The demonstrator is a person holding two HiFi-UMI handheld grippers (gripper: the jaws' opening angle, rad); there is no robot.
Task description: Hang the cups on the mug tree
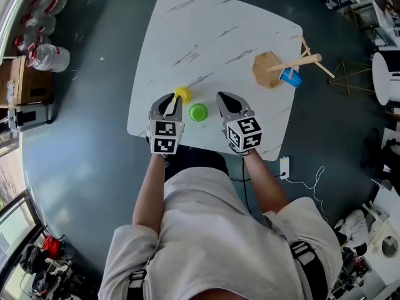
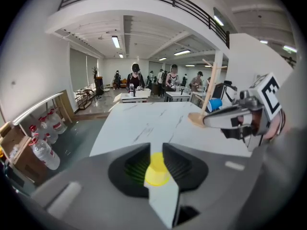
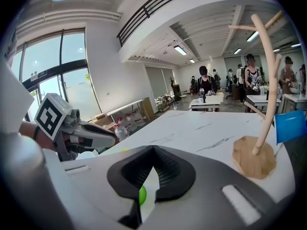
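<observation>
Left tool [image 1: 175,99] is hovering barely parted at the yellow cup [image 1: 182,94], not gripping it, right tool [image 1: 220,96] is sitting closed and empty, green cup [image 1: 198,112] is standing on the surface [image 1: 206,30], and blue cup [image 1: 290,77] is hanging on the mug tree [image 1: 267,69], so two look left to hang.

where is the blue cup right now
In the head view, the blue cup is at the table's right side, against the mug tree.

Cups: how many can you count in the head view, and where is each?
3. The yellow cup sits on the table at the left tool's tips. The green cup is beside it, toward the right tool. The blue cup hangs on the mug tree. None seems hidden.
</observation>
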